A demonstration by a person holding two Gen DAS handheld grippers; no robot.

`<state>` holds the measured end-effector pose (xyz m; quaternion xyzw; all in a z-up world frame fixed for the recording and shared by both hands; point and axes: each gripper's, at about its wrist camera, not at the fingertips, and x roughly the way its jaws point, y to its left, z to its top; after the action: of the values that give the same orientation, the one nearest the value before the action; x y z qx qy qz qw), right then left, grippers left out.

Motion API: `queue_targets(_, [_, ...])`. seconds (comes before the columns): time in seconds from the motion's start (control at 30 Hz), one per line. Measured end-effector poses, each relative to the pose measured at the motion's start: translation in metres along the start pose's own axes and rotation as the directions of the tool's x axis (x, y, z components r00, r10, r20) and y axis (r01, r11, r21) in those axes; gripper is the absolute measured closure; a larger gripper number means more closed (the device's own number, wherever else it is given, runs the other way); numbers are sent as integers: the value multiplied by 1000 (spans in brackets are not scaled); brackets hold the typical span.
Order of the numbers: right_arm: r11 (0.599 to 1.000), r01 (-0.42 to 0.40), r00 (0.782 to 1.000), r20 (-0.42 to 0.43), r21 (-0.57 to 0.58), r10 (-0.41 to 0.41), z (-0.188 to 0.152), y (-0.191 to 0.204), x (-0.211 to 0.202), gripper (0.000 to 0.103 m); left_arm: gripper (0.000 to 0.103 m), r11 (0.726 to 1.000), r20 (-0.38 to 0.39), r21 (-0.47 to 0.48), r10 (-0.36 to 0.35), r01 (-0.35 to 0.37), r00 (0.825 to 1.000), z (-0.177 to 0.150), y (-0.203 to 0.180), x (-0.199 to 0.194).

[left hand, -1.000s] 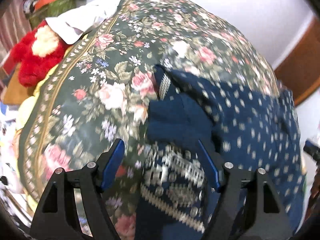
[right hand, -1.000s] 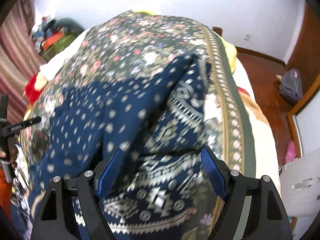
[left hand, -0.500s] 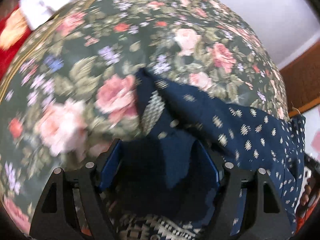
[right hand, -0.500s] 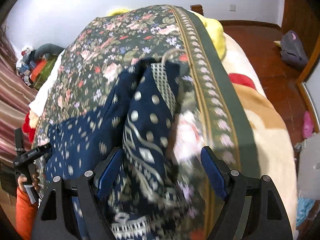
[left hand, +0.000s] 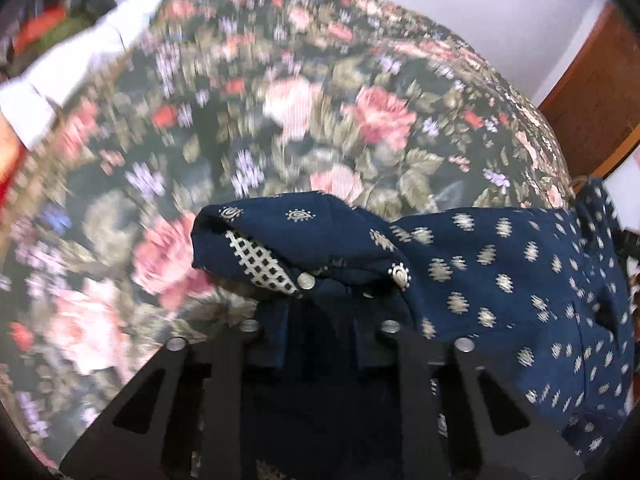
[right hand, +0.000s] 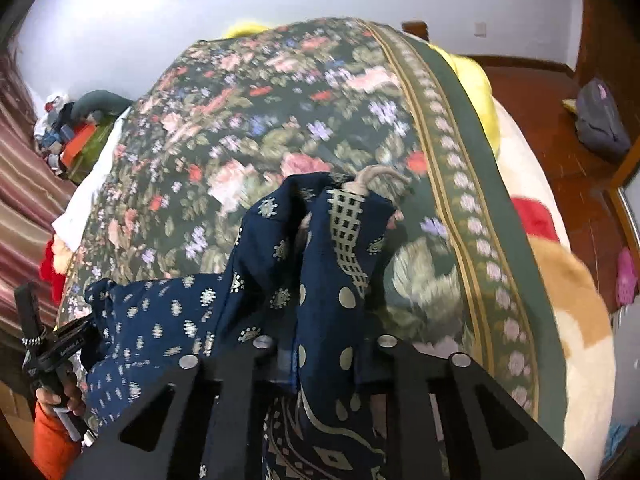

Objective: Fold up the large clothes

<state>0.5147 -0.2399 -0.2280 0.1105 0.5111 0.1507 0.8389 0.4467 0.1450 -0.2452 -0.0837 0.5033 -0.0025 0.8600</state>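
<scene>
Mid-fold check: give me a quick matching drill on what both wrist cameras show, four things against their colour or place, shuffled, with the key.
Things:
1. navy blue patterned cloth garment
2. dark green floral bedspread
3. grey backpack
4. white cloth

Descriptions:
A. on the reddish floor by the wall
B. lying at the bed's far left edge
C. bunched between both grippers' jaws
D. covers the bed, pink roses on it

Pairs: 1-C, 2-D, 3-A, 4-B
</scene>
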Motion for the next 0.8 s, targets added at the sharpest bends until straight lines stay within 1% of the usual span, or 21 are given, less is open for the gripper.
queue_targets(0.07, [1000, -6, 999, 43, -22, 7, 5, 8, -10, 91, 83, 1000, 58, 13, 16, -16, 998, 5, -4, -18])
queue_targets(0.13, [999, 7, 996, 94, -51, -2, 14, 21, -21, 92, 84, 999, 121, 36, 8, -12, 993, 14, -8, -37])
queue_targets(0.2, [997, 5, 994, 112, -73, 3, 24, 34, -24, 93, 84, 998, 162, 54, 8, -16, 987, 26, -8, -52])
queue_targets(0.3, [992, 29, 987, 161, -120, -9, 46, 61, -21, 93, 84, 998, 198, 45, 22, -32, 980, 49, -1, -65])
queue_targets(0.33, [992, 32, 985, 172, -125, -10, 55, 68, -18, 93, 84, 998, 210, 41, 37, -46, 977, 60, 1, -65])
queue_targets(0.4, [991, 29, 983, 184, -127, -5, 71, 81, -8, 93, 84, 995, 225, 46, 74, -87, 971, 70, 9, -65])
queue_targets(0.47, [991, 39, 982, 188, -130, -14, 85, 88, 5, 93, 83, 990, 215, 33, 124, -134, 969, 87, 20, -52])
queue_targets(0.53, [988, 75, 981, 187, -136, -49, 96, 94, 24, 93, 84, 989, 179, -5, 143, -145, 973, 97, 34, -34])
queue_targets(0.57, [984, 102, 981, 178, -146, -75, 100, 96, 36, 93, 84, 988, 147, -29, 155, -152, 977, 102, 44, -19])
queue_targets(0.67, [967, 178, 978, 143, -185, -152, 102, 97, 70, 92, 82, 984, 93, -65, 173, -168, 980, 104, 66, 15])
queue_targets(0.7, [960, 197, 975, 138, -198, -171, 101, 95, 79, 92, 80, 983, 76, -71, 176, -171, 981, 103, 72, 27])
queue_targets(0.77, [952, 203, 974, 147, -230, -172, 97, 94, 86, 92, 74, 983, 61, -88, 165, -159, 984, 99, 79, 42])
queue_targets(0.8, [949, 203, 973, 155, -243, -169, 96, 93, 86, 92, 67, 982, 59, -99, 167, -161, 984, 98, 82, 46])
